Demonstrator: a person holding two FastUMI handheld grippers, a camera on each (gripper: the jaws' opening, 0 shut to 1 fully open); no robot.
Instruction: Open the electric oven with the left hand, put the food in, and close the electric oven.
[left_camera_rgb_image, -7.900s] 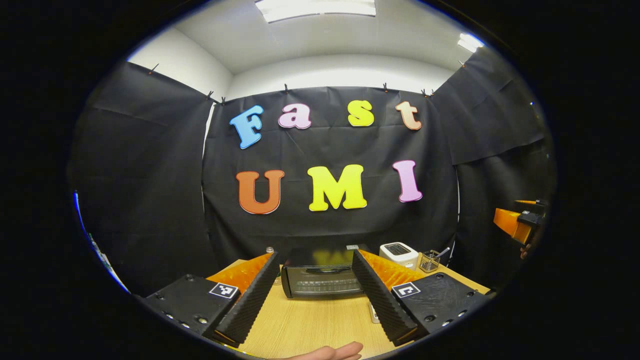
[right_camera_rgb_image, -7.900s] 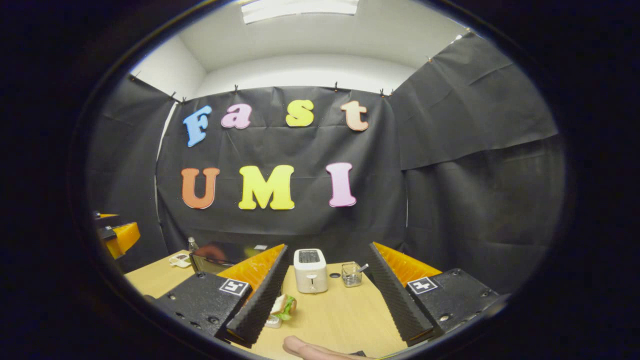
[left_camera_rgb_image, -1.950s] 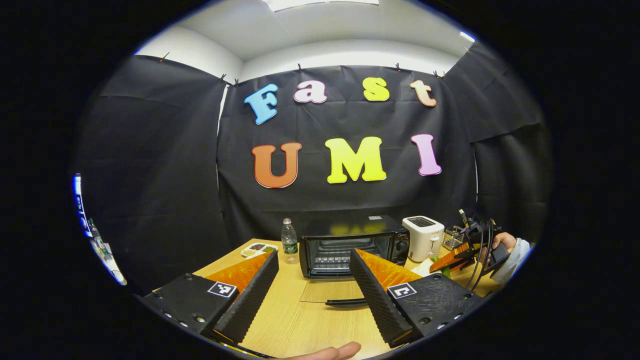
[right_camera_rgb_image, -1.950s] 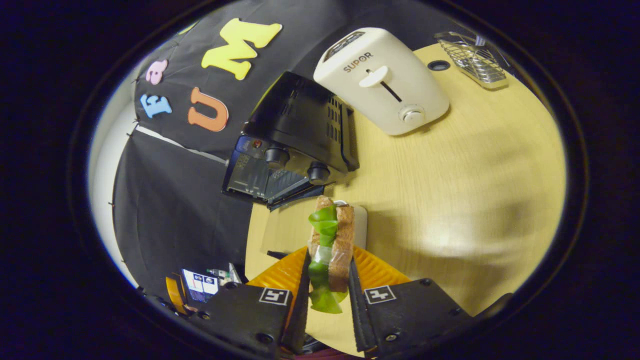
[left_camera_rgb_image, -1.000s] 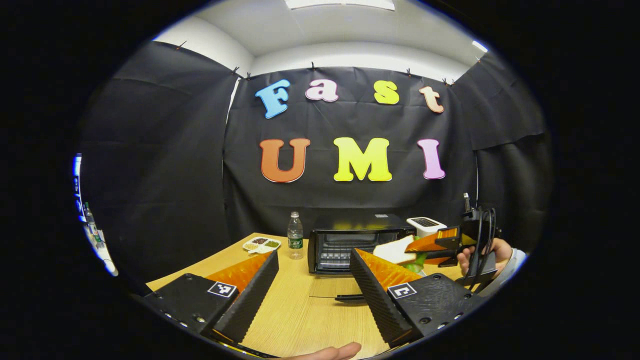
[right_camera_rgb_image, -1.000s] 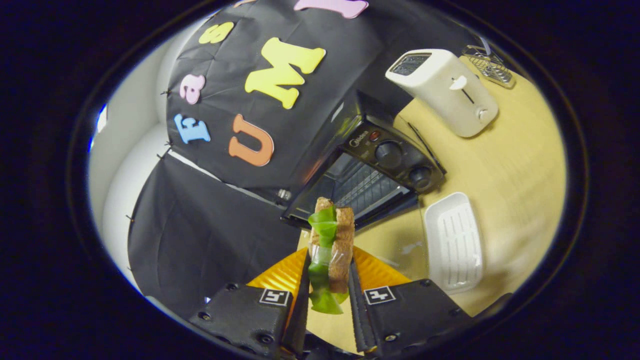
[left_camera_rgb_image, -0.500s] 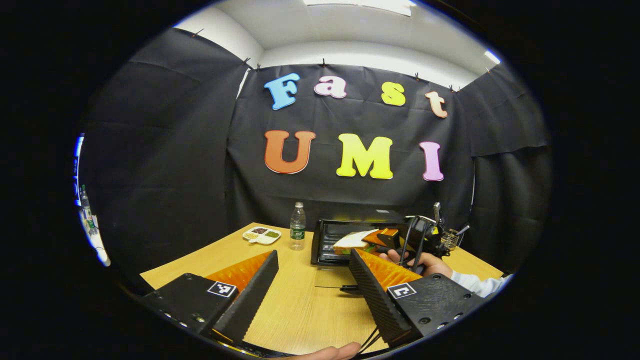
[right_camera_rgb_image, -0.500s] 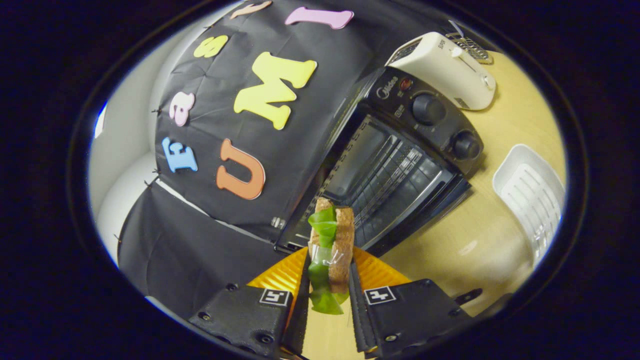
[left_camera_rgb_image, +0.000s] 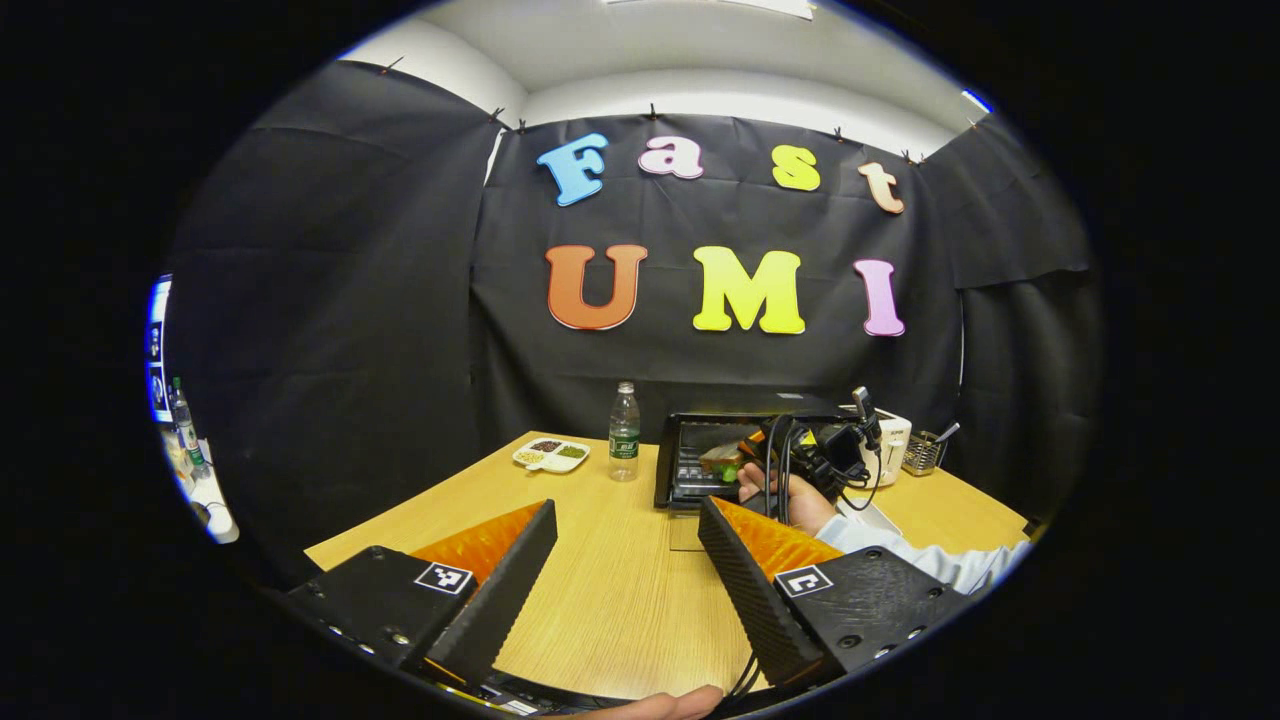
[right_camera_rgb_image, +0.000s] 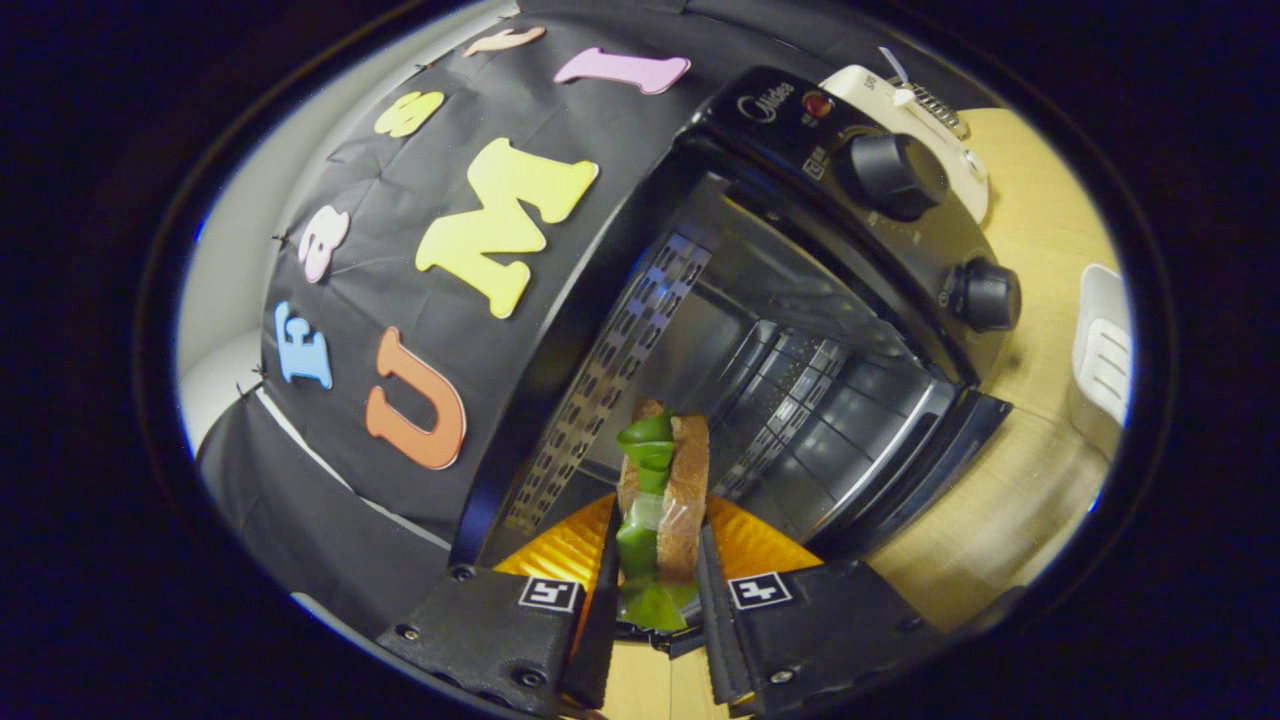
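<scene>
Your right gripper (right_camera_rgb_image: 652, 560) pinches the sandwich (right_camera_rgb_image: 660, 500) at the open oven (right_camera_rgb_image: 800, 340) mouth, your left gripper (left_camera_rgb_image: 625, 580) spread and empty; it's probably soft and layered, so squeeze the bread faces lightly.

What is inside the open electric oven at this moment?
A wire rack lies inside the electric oven, with nothing on it. The sandwich in the right gripper hides part of it.
</scene>
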